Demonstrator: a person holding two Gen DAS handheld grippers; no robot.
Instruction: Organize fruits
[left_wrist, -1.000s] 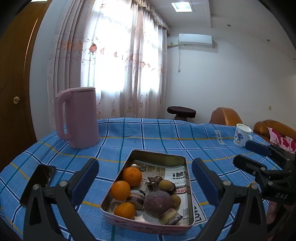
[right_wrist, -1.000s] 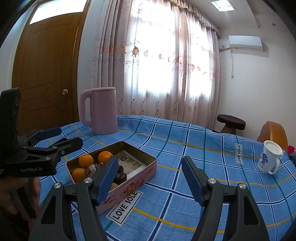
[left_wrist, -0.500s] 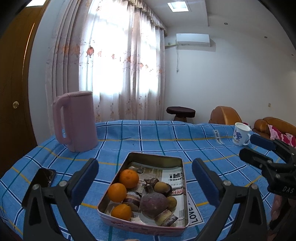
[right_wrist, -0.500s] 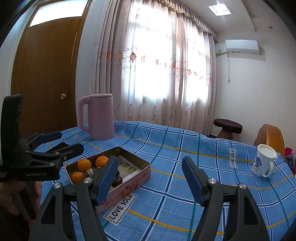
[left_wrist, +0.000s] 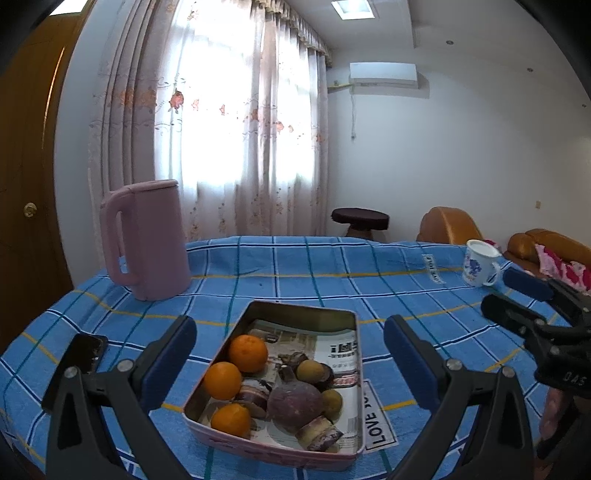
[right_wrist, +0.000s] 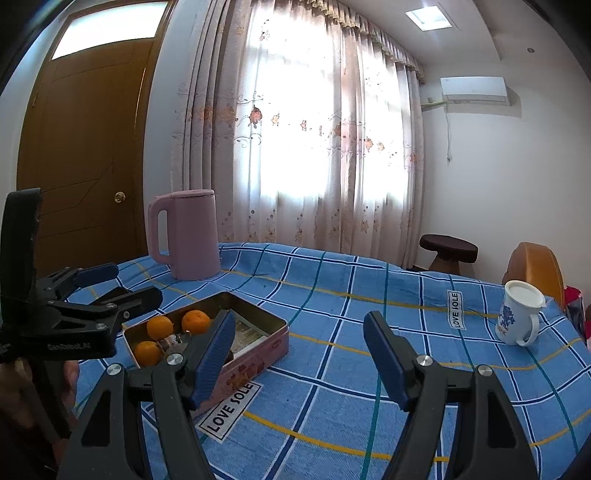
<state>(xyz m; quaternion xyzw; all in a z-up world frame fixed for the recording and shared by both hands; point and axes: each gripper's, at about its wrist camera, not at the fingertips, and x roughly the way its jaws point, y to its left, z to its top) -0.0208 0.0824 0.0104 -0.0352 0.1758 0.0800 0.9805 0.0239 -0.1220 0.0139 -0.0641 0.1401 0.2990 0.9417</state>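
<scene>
My left wrist camera looks forward from close above the near table edge, the tin (left_wrist: 334, 317) low in the centre of the frame and the window beyond. My right wrist camera sits further right and faces the same way, so the tin (right_wrist: 271, 338) falls at lower left. Both views share the pink kettle (left_wrist: 147, 240), the mug (right_wrist: 519, 314) and the blue checked cloth (left_wrist: 314, 273).

Pink tin (left_wrist: 236, 441) on table: 3 oranges (left_wrist: 248, 353) left, purple fruit (left_wrist: 295, 405) ctr, small greenish ones right
</scene>
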